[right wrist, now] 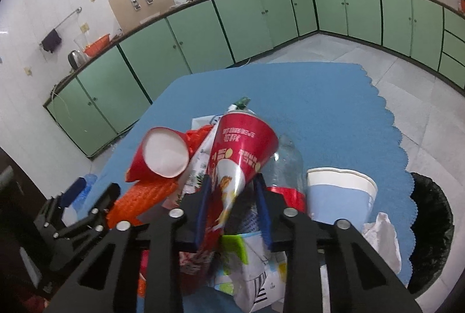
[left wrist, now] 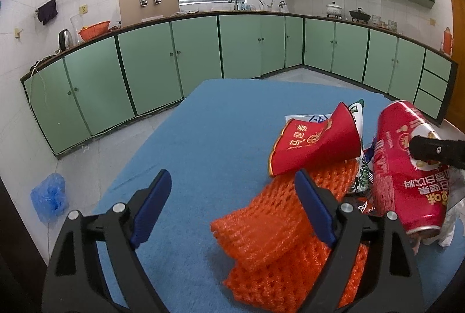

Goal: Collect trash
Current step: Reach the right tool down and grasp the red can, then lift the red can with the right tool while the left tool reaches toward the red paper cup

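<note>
A pile of trash lies on the blue cloth (left wrist: 203,138). My left gripper (left wrist: 232,191) is open, and its right finger rests over an orange foam net (left wrist: 261,228). Behind the net lies a red paper cup (left wrist: 314,147). My right gripper (right wrist: 232,196) is shut on a crushed red can (right wrist: 238,156), lifted clear of the pile; the can also shows in the left wrist view (left wrist: 407,167). The right wrist view also shows the red cup (right wrist: 162,156), the orange net (right wrist: 145,196), a clear plastic bottle (right wrist: 286,159), a blue paper cup (right wrist: 340,196) and a white tissue (right wrist: 380,237).
A black-lined trash bin (right wrist: 433,225) stands off the table's right edge. A blue plastic bag (left wrist: 49,196) lies on the floor at the left. Green kitchen cabinets (left wrist: 203,51) line the far walls. White wrappers (right wrist: 255,269) lie under my right gripper.
</note>
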Action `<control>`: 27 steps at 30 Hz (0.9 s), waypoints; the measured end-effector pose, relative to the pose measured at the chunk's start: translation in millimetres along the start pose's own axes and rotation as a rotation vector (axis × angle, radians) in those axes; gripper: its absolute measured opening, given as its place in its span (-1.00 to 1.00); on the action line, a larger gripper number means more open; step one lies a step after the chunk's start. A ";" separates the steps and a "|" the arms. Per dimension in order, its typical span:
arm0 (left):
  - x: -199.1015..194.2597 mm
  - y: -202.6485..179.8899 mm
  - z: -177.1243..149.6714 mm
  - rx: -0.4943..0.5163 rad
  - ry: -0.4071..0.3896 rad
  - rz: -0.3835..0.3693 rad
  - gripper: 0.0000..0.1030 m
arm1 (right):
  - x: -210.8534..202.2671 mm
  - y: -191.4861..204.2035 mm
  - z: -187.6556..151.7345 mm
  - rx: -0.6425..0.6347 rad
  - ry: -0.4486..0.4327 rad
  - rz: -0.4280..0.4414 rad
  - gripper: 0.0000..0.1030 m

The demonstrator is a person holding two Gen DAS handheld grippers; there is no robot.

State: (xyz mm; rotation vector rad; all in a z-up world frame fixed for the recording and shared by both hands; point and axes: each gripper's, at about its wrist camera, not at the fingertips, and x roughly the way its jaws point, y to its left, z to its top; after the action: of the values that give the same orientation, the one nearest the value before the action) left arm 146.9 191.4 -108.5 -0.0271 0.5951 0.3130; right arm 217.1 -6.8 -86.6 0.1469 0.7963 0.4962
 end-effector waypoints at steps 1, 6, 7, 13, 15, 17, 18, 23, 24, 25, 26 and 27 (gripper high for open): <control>0.2 -1.2 -0.3 0.000 0.003 -0.001 0.64 | 0.2 1.4 1.3 -0.003 0.003 0.008 -0.43; 1.1 -4.6 -0.6 0.001 0.004 -0.005 0.64 | 5.4 9.5 3.7 -0.035 0.008 -0.020 -0.42; 1.2 -3.2 0.2 0.001 0.003 -0.007 0.64 | 5.3 11.6 3.0 -0.040 0.006 -0.020 -0.44; 0.2 -6.5 1.1 0.004 -0.002 -0.009 0.64 | -3.2 19.6 5.5 -0.025 0.040 0.000 -0.43; 0.9 -6.6 0.9 0.000 0.000 -0.011 0.64 | -6.1 22.7 5.9 -0.039 0.057 -0.014 -0.40; 0.7 -8.4 -0.2 0.000 0.002 -0.014 0.64 | -9.2 26.8 5.7 -0.060 0.074 -0.022 -0.30; 0.1 -8.5 -0.4 0.001 0.002 -0.016 0.64 | -9.7 28.7 5.3 -0.064 0.083 -0.022 -0.27; -3.9 -6.8 -0.3 0.003 0.000 -0.020 0.64 | -11.4 27.9 -1.1 -0.044 0.102 -0.028 -0.27; -4.7 -6.8 -0.5 0.003 -0.002 -0.020 0.64 | -13.0 28.6 -4.1 -0.046 0.101 -0.031 -0.27; -5.0 -7.1 -1.2 0.004 -0.002 -0.019 0.64 | -15.2 29.2 -8.3 -0.048 0.097 -0.038 -0.27; -5.2 -7.4 -1.8 0.003 -0.002 -0.018 0.64 | -16.5 29.2 -12.0 -0.047 0.094 -0.046 -0.27; -5.2 -7.6 -3.3 0.001 0.000 -0.020 0.64 | -17.2 28.8 -15.6 -0.042 0.091 -0.048 -0.27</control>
State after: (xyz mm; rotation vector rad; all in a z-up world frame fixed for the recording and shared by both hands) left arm 143.3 182.3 -108.9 -0.0318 0.5946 0.2930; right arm 185.0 9.3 -77.4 0.0667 0.8762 0.4769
